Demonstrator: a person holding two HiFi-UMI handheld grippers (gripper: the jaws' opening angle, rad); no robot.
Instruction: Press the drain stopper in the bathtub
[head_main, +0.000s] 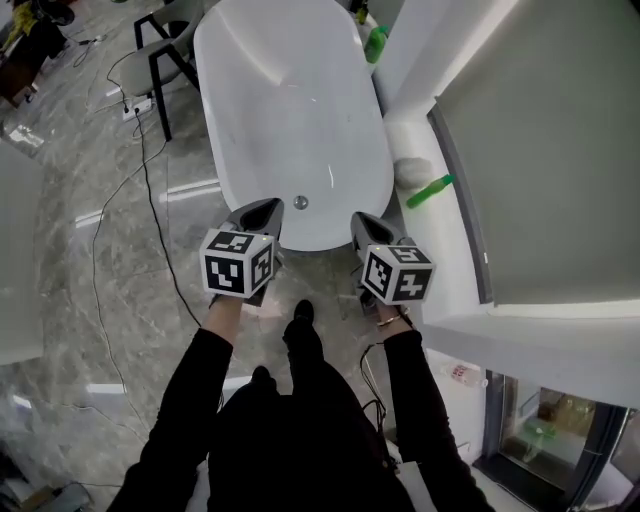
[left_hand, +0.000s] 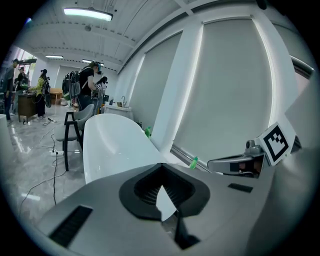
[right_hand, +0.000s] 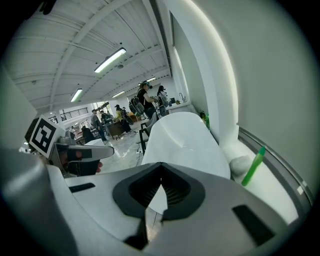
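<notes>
A white freestanding bathtub (head_main: 290, 100) stands ahead of me in the head view, and its round metal drain stopper (head_main: 301, 202) sits in the near end of the basin. My left gripper (head_main: 262, 213) hangs over the tub's near rim, left of the stopper, and is shut on nothing. My right gripper (head_main: 368, 225) is just off the rim to the stopper's right, also shut and empty. Neither touches the stopper. The left gripper view shows shut jaws (left_hand: 161, 169) over the tub (left_hand: 112, 142). The right gripper view shows the same (right_hand: 161, 167), with the tub (right_hand: 185, 137) beyond.
A white ledge (head_main: 440, 240) runs along the tub's right side, holding a lying green bottle (head_main: 430, 190), a white lump (head_main: 411, 172) and another green bottle (head_main: 376, 43). A dark chair (head_main: 165, 55), a power strip (head_main: 137, 105) and cables (head_main: 150, 190) lie left. People stand far off (left_hand: 90, 80).
</notes>
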